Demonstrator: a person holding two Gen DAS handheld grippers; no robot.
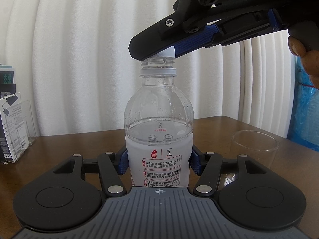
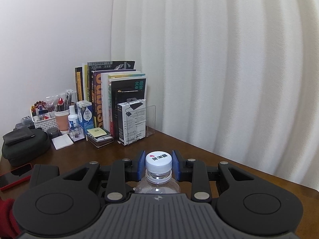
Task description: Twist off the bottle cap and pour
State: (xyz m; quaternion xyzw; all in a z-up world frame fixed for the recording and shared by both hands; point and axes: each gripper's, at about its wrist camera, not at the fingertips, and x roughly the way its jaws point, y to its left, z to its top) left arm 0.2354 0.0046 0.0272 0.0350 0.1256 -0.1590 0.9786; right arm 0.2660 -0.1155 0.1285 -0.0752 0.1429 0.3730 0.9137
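A clear plastic water bottle (image 1: 158, 119) with a white label stands upright on the brown table (image 1: 79, 145). My left gripper (image 1: 158, 163) is shut on its body at the label. My right gripper (image 2: 158, 164) comes in from the upper right and is shut on the white cap (image 2: 158, 160). In the left wrist view the cap (image 1: 165, 52) sits tilted at the top of the bare neck threads, above the grey ring. An empty clear glass (image 1: 255, 149) stands on the table right of the bottle.
Books (image 2: 111, 91), a white box (image 2: 131, 121) in a clear stand, a basket of small items (image 2: 44, 117), a black pouch (image 2: 24, 145) and a red phone (image 2: 16, 176) crowd the table's left. White curtains (image 2: 219, 59) hang behind. A blue bag (image 1: 307, 109) is at right.
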